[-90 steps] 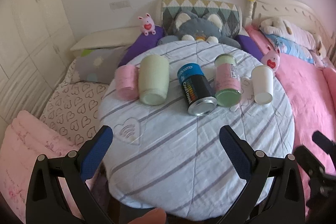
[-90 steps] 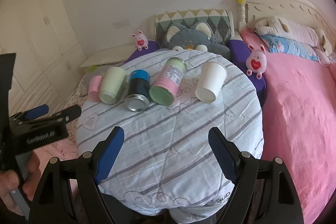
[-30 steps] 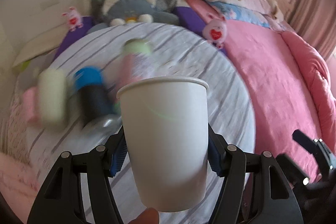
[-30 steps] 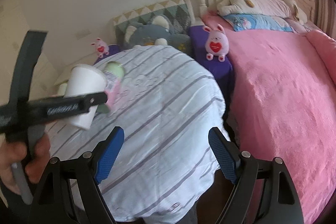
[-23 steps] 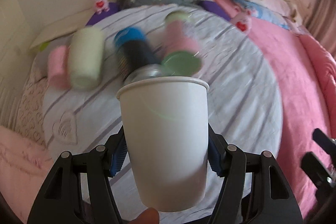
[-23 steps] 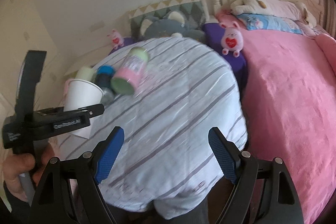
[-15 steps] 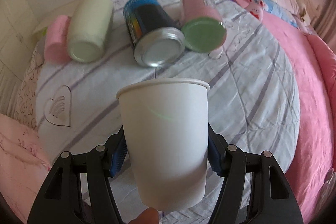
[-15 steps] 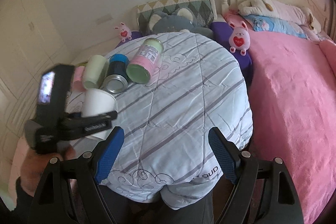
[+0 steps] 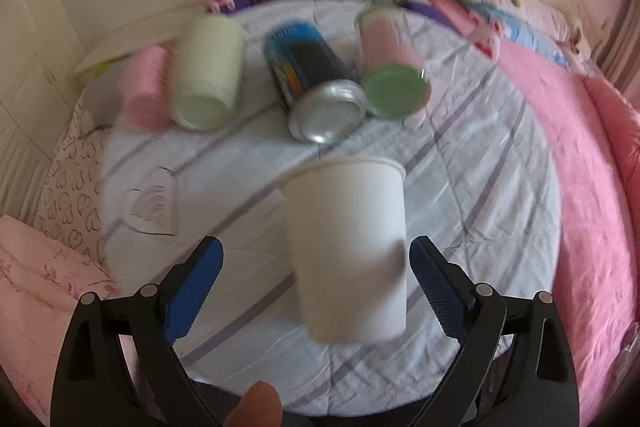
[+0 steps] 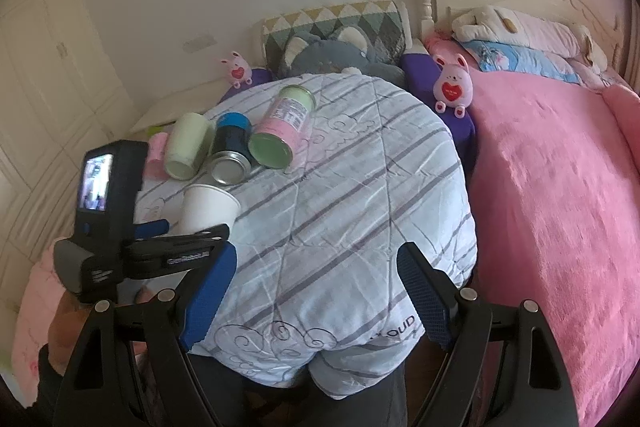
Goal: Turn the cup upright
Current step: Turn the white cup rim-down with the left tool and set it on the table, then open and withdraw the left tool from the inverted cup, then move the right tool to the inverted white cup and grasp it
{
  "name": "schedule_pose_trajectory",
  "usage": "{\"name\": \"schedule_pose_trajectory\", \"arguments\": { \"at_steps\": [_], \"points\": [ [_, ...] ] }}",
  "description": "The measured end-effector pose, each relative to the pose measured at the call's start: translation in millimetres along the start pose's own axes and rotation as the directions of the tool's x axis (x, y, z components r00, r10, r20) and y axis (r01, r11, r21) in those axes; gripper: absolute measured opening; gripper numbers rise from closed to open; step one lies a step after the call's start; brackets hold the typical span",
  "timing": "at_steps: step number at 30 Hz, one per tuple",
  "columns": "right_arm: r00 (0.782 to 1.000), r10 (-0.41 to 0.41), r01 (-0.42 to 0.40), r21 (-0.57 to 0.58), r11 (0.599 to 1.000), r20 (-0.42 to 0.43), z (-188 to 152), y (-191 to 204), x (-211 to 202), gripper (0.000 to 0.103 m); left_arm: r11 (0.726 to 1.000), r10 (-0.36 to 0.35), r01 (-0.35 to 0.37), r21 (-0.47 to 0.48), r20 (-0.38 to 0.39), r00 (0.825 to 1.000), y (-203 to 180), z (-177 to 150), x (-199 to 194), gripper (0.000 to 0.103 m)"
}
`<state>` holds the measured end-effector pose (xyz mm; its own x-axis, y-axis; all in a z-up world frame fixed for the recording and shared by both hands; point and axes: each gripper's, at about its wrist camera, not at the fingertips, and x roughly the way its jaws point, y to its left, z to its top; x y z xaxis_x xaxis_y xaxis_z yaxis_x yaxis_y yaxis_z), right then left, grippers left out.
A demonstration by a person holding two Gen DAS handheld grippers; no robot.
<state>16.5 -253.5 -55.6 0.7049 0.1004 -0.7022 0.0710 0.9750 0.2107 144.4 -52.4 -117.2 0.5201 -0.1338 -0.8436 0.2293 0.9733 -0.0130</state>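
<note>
A white paper cup (image 9: pixel 348 247) stands upright, mouth up, on the round table's striped cloth (image 9: pixel 480 195). My left gripper (image 9: pixel 316 271) is open, its blue pads on either side of the cup and apart from it; the view is blurred. In the right wrist view the cup (image 10: pixel 206 211) sits at the table's left side just beyond the left gripper (image 10: pixel 182 241). My right gripper (image 10: pixel 312 291) is open and empty above the table's near edge.
Behind the cup lie a blue can (image 9: pixel 316 91), a pink-green can (image 9: pixel 390 69), a pale green cup (image 9: pixel 208 71) and a pink cup (image 9: pixel 144 87). A pink bed (image 10: pixel 552 195) is to the right. Plush toys and pillows line the back.
The left gripper carried the cup from the table's right side, turned it upright, set it near the front and opened, so the cup now stands free. The right gripper stayed open.
</note>
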Motion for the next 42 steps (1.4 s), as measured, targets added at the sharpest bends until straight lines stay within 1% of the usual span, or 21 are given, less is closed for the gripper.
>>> {"name": "schedule_pose_trajectory", "arguments": {
  "at_steps": [2,4,5,6,8,14,17,21,29,37,42],
  "points": [
    [1.0,0.011,-0.011,-0.009,1.0,0.011,1,5,-3,0.084,1.0,0.007,-0.006,-0.01,0.068,0.998,7,-2,-30,0.096],
    [1.0,0.022,-0.022,-0.021,1.0,0.021,3,13,-6,0.084,1.0,0.018,-0.016,-0.019,0.118,0.993,13,-4,-53,0.099],
    [0.999,0.026,-0.025,-0.026,0.999,0.023,4,15,-6,0.084,0.999,0.026,-0.022,-0.026,0.156,0.987,18,-7,-71,0.1],
    [0.999,0.034,-0.033,-0.034,0.999,0.027,5,19,-7,0.084,0.999,0.032,-0.027,-0.031,0.176,0.984,19,-6,-78,0.101],
    [0.998,0.055,-0.054,-0.051,0.997,0.035,6,30,-8,0.084,0.997,0.063,-0.052,-0.053,0.224,0.972,28,-13,-105,0.101],
    [0.994,0.102,-0.098,-0.11,0.989,0.034,6,60,-8,0.084,0.989,0.134,-0.11,-0.097,0.295,0.946,46,-36,-156,0.101],
    [0.992,0.12,-0.115,-0.131,0.985,0.03,2,72,-11,0.084,0.985,0.163,-0.138,-0.101,0.304,0.939,50,-47,-172,0.101],
    [0.991,0.13,-0.124,-0.147,0.981,0.032,-2,81,-15,0.084,0.982,0.178,-0.149,-0.115,0.318,0.931,51,-65,-184,0.101],
    [0.99,0.14,-0.136,-0.15,0.979,0.013,-4,87,-14,0.084,0.978,0.187,-0.149,-0.147,0.291,0.938,59,-75,-181,0.101],
    [0.988,0.156,-0.156,-0.145,0.977,-0.011,-6,94,-6,0.084,0.978,0.188,-0.153,-0.143,0.283,0.941,61,-77,-177,0.101],
    [0.988,0.152,-0.155,-0.144,0.977,-0.027,-5,101,2,0.084,0.976,0.192,-0.155,-0.15,0.274,0.942,71,-76,-172,0.101]
  ]
}}
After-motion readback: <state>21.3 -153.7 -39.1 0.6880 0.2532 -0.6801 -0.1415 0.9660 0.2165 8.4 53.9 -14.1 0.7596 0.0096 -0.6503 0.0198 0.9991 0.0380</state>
